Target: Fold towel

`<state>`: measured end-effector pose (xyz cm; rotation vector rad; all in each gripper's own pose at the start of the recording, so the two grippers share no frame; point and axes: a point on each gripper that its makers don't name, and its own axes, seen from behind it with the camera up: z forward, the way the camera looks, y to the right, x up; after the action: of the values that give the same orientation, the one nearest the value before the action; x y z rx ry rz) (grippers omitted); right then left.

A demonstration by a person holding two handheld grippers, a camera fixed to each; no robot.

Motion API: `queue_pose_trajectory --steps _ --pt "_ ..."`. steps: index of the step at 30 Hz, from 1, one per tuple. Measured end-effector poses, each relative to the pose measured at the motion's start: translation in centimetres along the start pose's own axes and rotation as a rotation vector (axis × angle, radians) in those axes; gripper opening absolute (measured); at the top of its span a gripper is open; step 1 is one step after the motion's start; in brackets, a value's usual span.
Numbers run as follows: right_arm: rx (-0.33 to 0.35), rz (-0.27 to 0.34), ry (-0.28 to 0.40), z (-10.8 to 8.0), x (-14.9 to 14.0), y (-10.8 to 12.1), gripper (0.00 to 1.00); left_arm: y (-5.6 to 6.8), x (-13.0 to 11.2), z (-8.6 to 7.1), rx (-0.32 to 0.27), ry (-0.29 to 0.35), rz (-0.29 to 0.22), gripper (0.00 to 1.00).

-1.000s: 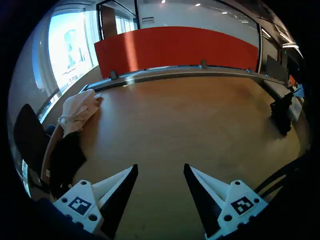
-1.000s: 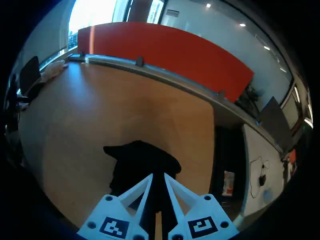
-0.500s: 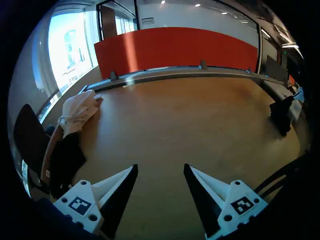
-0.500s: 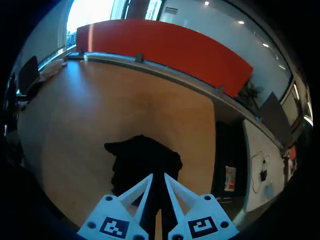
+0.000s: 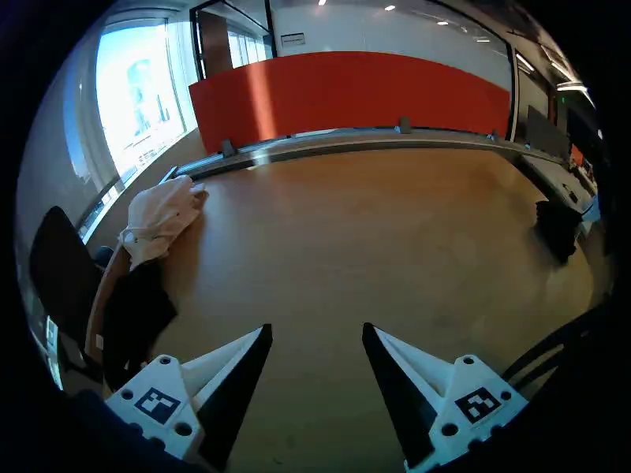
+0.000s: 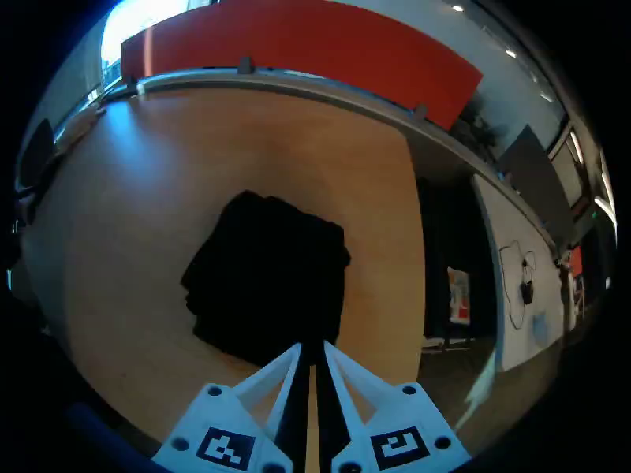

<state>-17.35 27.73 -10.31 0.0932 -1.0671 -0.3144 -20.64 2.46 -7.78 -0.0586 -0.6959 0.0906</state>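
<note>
The desk (image 5: pixel 355 236) is a wide bare stretch of wood, and most of it is open. Its far edge runs along a rail under one red screen (image 5: pixel 347 94), with a bright window (image 5: pixel 134 102) off to the far left.

In the left gripper view, the left gripper (image 5: pixel 315 329) hovers over the near middle of the desk with its fingers well apart and nothing between them. The left edge is crowded with one pale cloth (image 5: pixel 162 213) bunched up, one dark cloth (image 5: pixel 134 315) nearer, and one chair (image 5: pixel 59 276) just beyond the edge. The towel (image 5: pixel 556 229) is a small dark heap far off by the right edge.

In the right gripper view the single black towel (image 6: pixel 268 284) lies spread on the wood near the desk's right edge, with bare desk to its left and beyond it. The right gripper (image 6: pixel 311 347) has its fingers drawn together to a thin slit, tips at the towel's near edge. I cannot tell if cloth is pinched between them. Right of the desk there is a dark gap, then a second desk (image 6: pixel 513 260), white, with a cable (image 6: pixel 524 288) on it
</note>
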Motion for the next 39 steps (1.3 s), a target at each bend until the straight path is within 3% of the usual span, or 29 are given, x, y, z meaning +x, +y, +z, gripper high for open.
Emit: queue_pose_trajectory --steps 6,21,39 --pt "-0.016 0.020 -0.051 1.4 -1.7 0.2 0.05 -0.2 -0.1 -0.2 0.004 -0.002 0.003 0.84" --pt "-0.062 0.095 -0.101 4.4 -3.0 1.0 0.05 -0.7 -0.6 -0.6 0.024 -0.010 0.002 0.84" --pt "-0.102 0.122 -0.140 5.3 -4.3 1.9 0.06 -0.9 -0.6 -0.8 0.028 -0.012 0.005 0.84"
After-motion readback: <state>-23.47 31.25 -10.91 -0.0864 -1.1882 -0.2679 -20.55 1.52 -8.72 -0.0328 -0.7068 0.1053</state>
